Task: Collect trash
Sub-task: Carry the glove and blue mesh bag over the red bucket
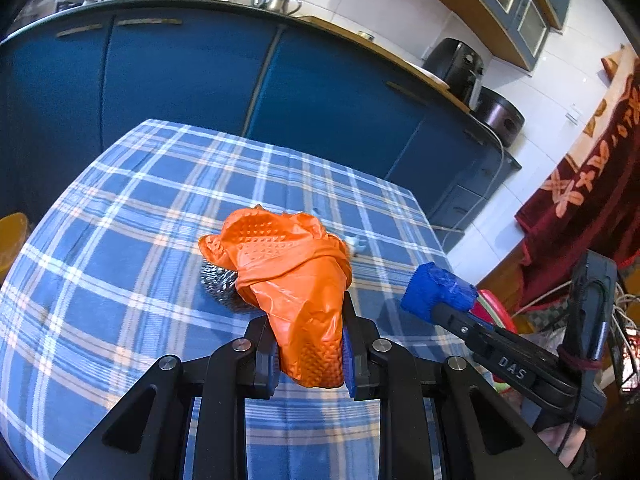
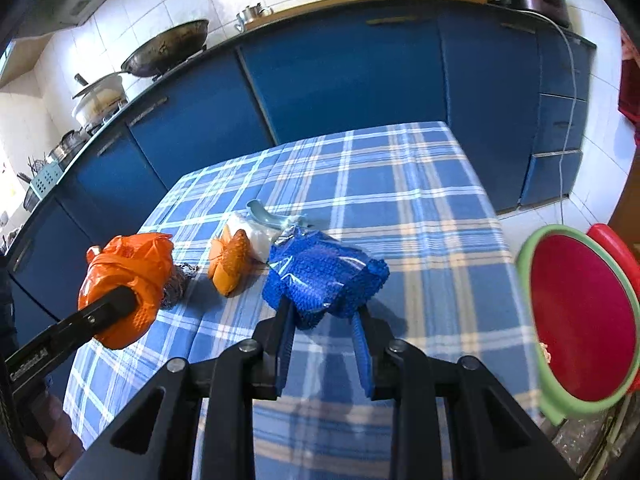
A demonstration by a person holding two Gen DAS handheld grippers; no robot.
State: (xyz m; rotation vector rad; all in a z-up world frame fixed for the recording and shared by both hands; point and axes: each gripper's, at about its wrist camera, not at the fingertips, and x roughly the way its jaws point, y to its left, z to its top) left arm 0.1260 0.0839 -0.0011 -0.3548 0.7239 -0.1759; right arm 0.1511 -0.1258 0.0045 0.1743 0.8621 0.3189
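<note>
**Both grips loaded: carry the gloves to the bin without dropping either**

Nearest the lens, the left gripper (image 1: 308, 354) has its jaws clamped on a crumpled orange glove (image 1: 296, 280), pinched low on the textured part, with the rest of the glove bunched up above and ahead of the pads. The right gripper (image 2: 326, 320) has its jaws closed on a wadded blue glove (image 2: 324, 276), which bulges well past the fingertips; the bite looks shallow, on the near edge of the wad only.

Just beyond the orange glove, a steel-wool scourer (image 1: 218, 280) lies on the plaid-covered desk (image 2: 420, 200). Whether the glove touches it is hard to say from either view. A second orange glove (image 2: 230, 264) sits further in, beside a white wad (image 2: 256, 236) and a pale blue-grey plastic scrap (image 2: 266, 216).

Off the right edge of the desk stands the red bin with a green rim (image 2: 580, 320), open mouth facing up and toward the right gripper.

To do this step well, I judge: keep both grips firm, raise the loads clear of the cloth so neither drags the scourer or the scraps, and swing the blue glove over the bin's mouth first, since it is closer. Release only when the wad hangs inside the rim.
</note>
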